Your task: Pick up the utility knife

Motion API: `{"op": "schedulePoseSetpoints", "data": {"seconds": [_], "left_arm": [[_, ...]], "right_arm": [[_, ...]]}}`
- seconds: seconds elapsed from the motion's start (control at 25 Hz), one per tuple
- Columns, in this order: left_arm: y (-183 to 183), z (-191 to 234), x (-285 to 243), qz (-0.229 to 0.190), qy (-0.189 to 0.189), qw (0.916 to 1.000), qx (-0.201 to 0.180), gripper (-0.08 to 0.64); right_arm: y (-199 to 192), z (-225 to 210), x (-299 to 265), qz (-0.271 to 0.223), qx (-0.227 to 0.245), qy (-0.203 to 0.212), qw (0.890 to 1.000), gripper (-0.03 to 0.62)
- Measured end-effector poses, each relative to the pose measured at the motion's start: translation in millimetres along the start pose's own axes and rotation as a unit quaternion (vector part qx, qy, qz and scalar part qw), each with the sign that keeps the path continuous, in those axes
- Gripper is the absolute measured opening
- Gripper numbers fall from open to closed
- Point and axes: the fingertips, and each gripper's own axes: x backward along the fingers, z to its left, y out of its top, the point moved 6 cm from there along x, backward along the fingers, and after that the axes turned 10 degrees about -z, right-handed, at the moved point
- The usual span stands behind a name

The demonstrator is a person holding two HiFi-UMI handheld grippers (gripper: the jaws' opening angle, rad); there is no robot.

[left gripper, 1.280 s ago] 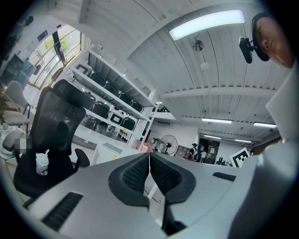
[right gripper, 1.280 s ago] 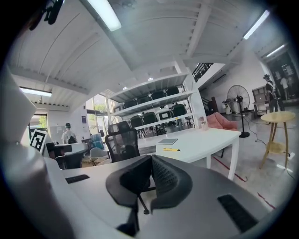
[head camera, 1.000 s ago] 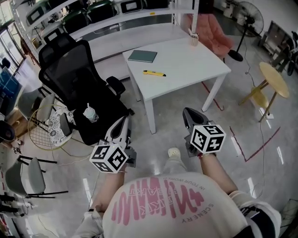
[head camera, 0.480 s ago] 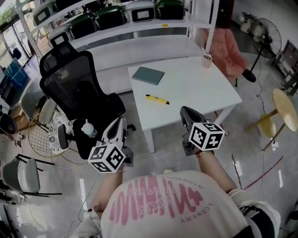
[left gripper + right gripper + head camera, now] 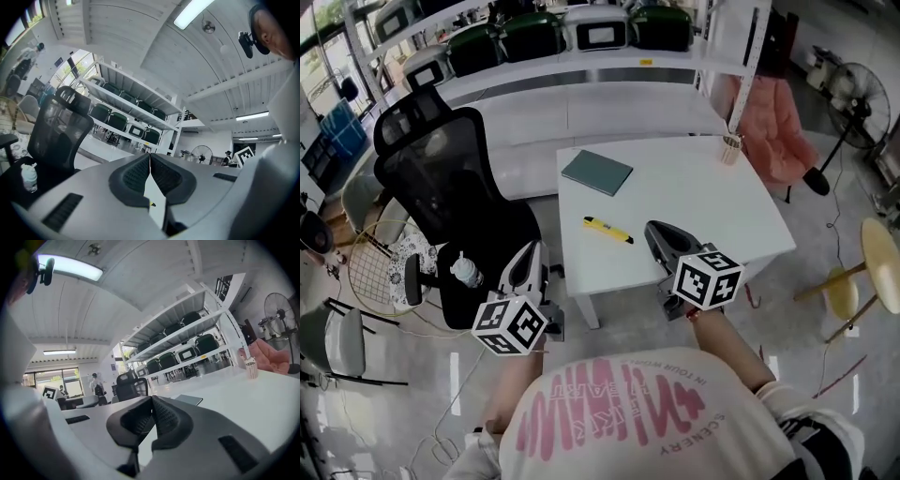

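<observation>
- The utility knife is a slim, straight stick, bright yellow along most of its length, with a short dark section at the end nearest me.
- It lies flat and at a slant on the white table, in the near-left part of the top and close to the front edge. Its yellow end points to the far left and its dark end points towards my right tool.
- Nothing touches the knife. The teal notebook lies farther back on the same side of the table, well apart from it, and a small cup of sticks stands at the far right corner.
- My right gripper is held over the front edge of the table, with its tip just beside the knife's dark end but clear of it.
- In the right gripper view, the right tool's two ribbed black pads are pressed together at the tips with nothing between them.
- My left gripper is off the table to the left, over the floor between the table leg and the black mesh office chair, where a small bottle lies on the seat.
- In the left gripper view, the left tool's pads also meet at the tips, closed and empty. Only a thin sliver of white shows lower down between them.
- Both tools point roughly level towards the long shelf of dark cases behind the table.
</observation>
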Motion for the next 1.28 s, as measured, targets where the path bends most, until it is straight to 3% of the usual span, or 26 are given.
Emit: {"op": "schedulePoseSetpoints", "data": {"seconds": [0.4, 0.76, 0.92, 1.08, 1.28], "left_arm": [[-16, 30, -19, 0.011, 0.056, 0.9984, 0.000, 0.025], [-30, 62, -3, 0.016, 0.103, 0.9945, 0.009, 0.025], [-34, 78, 12, 0.032, 0.141, 0.9895, 0.007, 0.025], [-29, 90, 21, 0.023, 0.155, 0.9876, 0.010, 0.025], [-27, 98, 31, 0.030, 0.178, 0.9836, 0.007, 0.025]], "right_arm": [[-34, -29, -56, 0.059, 0.002, 0.056, 0.997, 0.014], [-84, -66, -115, 0.143, 0.027, 0.047, 0.988, 0.014], [-99, -76, -143, 0.183, 0.053, 0.060, 0.980, 0.015], [-116, -78, -167, 0.211, 0.107, 0.105, 0.966, 0.015], [-137, -89, -185, 0.257, 0.097, 0.113, 0.955, 0.029]]}}
